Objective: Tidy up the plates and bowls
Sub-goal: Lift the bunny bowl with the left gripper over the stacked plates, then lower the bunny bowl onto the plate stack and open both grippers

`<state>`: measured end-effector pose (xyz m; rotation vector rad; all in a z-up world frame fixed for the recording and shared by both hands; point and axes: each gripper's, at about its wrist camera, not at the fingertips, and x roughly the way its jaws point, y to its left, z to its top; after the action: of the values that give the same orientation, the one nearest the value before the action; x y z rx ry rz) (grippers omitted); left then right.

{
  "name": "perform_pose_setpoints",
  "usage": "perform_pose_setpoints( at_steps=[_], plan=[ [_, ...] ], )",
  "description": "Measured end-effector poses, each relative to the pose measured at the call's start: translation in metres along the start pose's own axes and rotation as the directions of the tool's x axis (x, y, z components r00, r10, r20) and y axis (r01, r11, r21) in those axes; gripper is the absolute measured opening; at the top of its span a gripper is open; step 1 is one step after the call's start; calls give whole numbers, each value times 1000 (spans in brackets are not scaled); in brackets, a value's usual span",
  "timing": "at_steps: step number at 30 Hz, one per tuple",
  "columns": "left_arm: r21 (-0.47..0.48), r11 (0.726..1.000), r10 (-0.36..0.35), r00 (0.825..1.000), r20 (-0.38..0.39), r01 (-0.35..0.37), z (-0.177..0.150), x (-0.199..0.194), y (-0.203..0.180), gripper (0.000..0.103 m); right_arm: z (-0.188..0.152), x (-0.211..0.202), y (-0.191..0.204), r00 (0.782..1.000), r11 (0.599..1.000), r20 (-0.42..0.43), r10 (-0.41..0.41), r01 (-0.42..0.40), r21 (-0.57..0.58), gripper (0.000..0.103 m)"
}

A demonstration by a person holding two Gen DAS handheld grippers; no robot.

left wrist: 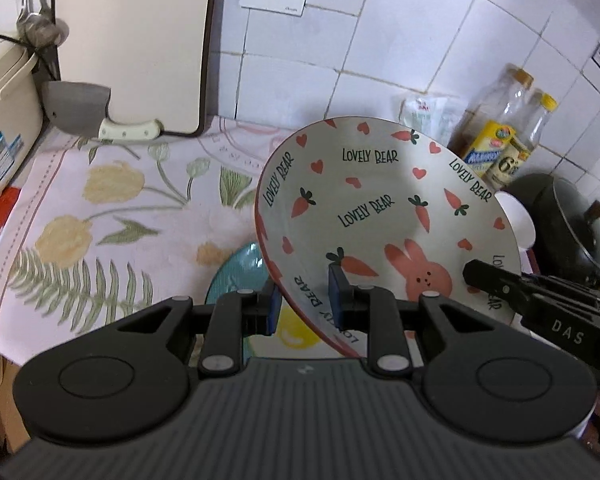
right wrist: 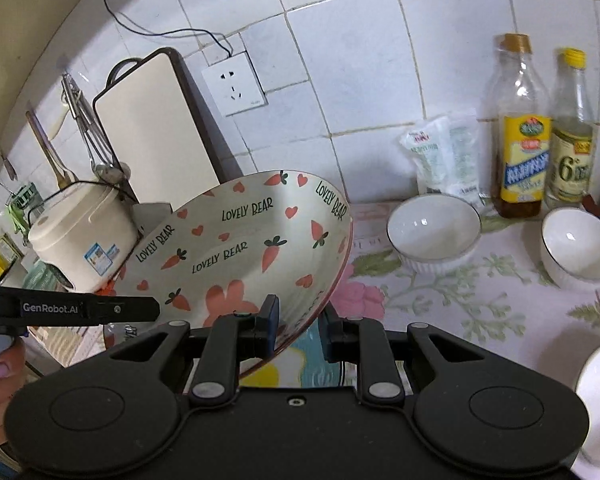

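My left gripper and right gripper both clamp the tilted bunny plate's rim; the teal plate lies directly beneath my fingers.

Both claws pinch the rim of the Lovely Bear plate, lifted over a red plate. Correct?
Not quite: the plate underneath is teal, not red; the left wrist view shows it. The rest holds: the left claw and right claw both pinch the rim of the Lovely Bear plate, which is lifted and tilted.
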<state>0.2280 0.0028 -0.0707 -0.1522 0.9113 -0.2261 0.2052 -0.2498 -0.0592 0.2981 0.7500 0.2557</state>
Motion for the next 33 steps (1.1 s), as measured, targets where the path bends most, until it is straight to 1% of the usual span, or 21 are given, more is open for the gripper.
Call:
perform_pose_setpoints(
  at_steps=[5, 12, 17, 24, 29, 31, 33],
  plan=[
    [-40, 999, -3, 998, -55, 1, -22, 5, 5, 23, -26, -5, 0, 999, 1000, -38, -7, 9, 30, 25],
    [-50, 999, 7, 993, -118, -13, -43, 17, 11, 22, -54, 5, -3, 995, 998, -101, -11, 17, 56, 25],
    [-62, 998, -18, 988, -153, 9, -53, 26, 20, 23, -65, 13, -3, 993, 998, -113, -20, 27, 61, 25],
    [-74, 997, -2, 980, -197, -13, -61, 44, 35, 23, -79, 34, 2, 988, 997, -155, -23, 35, 72, 25],
    [-92, 996, 0, 975, -223, -22, -61, 54, 47, 23, -79, 48, 4, 981, 997, -193, -22, 37, 74, 25],
    [-97, 995, -1, 972, -237, -22, -61, 59, 49, 22, -78, 54, 4, 977, 996, -212, -29, 46, 76, 25],
    [-98, 995, -3, 969, -245, -22, -60, 63, 50, 23, -79, 57, 8, 975, 996, -214, -59, 73, 58, 26]
  ],
)
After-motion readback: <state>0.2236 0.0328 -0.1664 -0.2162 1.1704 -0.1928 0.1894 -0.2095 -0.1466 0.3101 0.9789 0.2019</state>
